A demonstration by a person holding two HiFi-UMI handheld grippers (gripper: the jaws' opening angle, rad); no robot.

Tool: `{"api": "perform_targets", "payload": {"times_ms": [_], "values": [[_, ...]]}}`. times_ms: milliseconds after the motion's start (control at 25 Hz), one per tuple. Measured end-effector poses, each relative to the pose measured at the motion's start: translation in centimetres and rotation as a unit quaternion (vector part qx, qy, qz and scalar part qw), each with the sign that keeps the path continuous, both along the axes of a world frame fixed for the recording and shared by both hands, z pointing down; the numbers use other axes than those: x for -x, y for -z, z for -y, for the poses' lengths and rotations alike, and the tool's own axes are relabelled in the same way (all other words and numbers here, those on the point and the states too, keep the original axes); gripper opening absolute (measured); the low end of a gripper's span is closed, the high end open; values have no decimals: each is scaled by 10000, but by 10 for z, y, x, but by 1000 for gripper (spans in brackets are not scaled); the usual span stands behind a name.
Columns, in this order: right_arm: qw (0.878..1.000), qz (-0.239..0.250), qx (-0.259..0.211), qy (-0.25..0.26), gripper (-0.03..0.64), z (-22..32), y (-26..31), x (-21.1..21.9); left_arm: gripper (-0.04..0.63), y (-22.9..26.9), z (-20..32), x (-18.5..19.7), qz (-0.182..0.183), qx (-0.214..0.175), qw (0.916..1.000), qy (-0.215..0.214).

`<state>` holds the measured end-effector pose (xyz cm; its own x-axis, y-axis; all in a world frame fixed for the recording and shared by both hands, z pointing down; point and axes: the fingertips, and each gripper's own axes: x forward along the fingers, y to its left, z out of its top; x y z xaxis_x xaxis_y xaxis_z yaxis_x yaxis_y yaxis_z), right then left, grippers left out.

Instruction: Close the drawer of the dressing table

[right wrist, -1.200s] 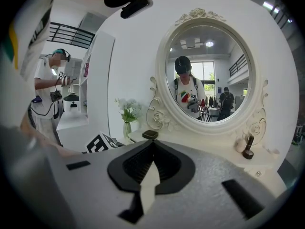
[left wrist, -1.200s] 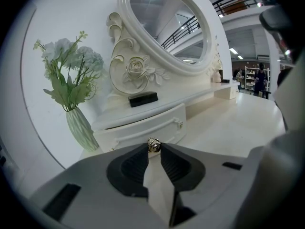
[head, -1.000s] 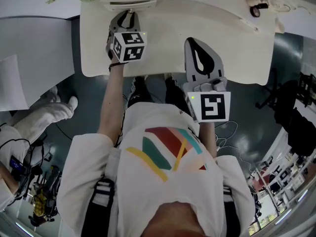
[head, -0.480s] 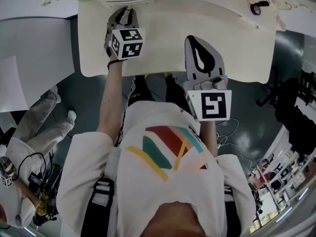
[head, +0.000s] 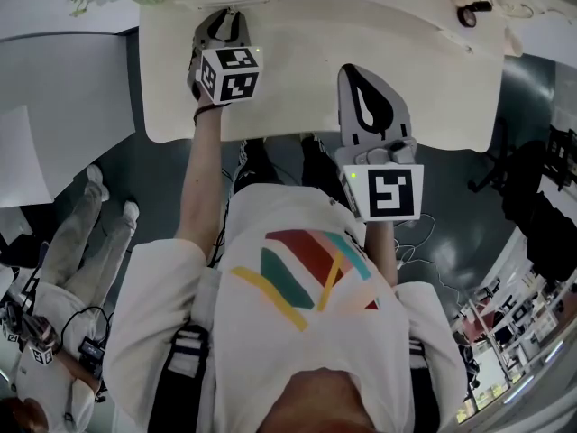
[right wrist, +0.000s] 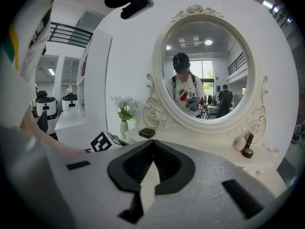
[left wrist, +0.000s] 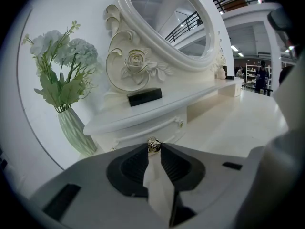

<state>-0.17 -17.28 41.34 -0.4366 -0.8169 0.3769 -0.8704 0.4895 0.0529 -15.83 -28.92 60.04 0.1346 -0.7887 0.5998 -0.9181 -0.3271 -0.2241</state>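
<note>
The cream dressing table (head: 297, 61) fills the top of the head view. Its small drawer (left wrist: 143, 128) sits under the mirror shelf, its front close to flush with the shelf edge. My left gripper (head: 227, 16) reaches to that drawer, and in the left gripper view its jaws (left wrist: 153, 147) are shut on the gold drawer knob (left wrist: 153, 145). My right gripper (head: 353, 72) hovers over the tabletop to the right, shut and holding nothing; in its own view the jaw tips (right wrist: 153, 144) meet in front of the oval mirror (right wrist: 207, 66).
A ribbed vase of pale flowers (left wrist: 71, 104) stands left of the drawer. A black box (left wrist: 144, 97) lies on the shelf above it. A small dark bottle (right wrist: 247, 147) stands at the table's right end. A bystander (head: 54, 269) stands on the floor at lower left.
My left gripper has moved a little toward the mirror with the knob, and the drawer front has slid in under the shelf. The bystander at lower left has shifted. My right gripper has stayed put.
</note>
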Motion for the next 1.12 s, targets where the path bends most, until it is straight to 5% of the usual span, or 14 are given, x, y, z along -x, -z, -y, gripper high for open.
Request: {"api": "perform_targets", "payload": {"times_ms": [1120], "values": [[9999, -104, 4, 43, 0, -4, -3, 1, 75, -1, 11, 1, 48, -41, 10000, 12]]}}
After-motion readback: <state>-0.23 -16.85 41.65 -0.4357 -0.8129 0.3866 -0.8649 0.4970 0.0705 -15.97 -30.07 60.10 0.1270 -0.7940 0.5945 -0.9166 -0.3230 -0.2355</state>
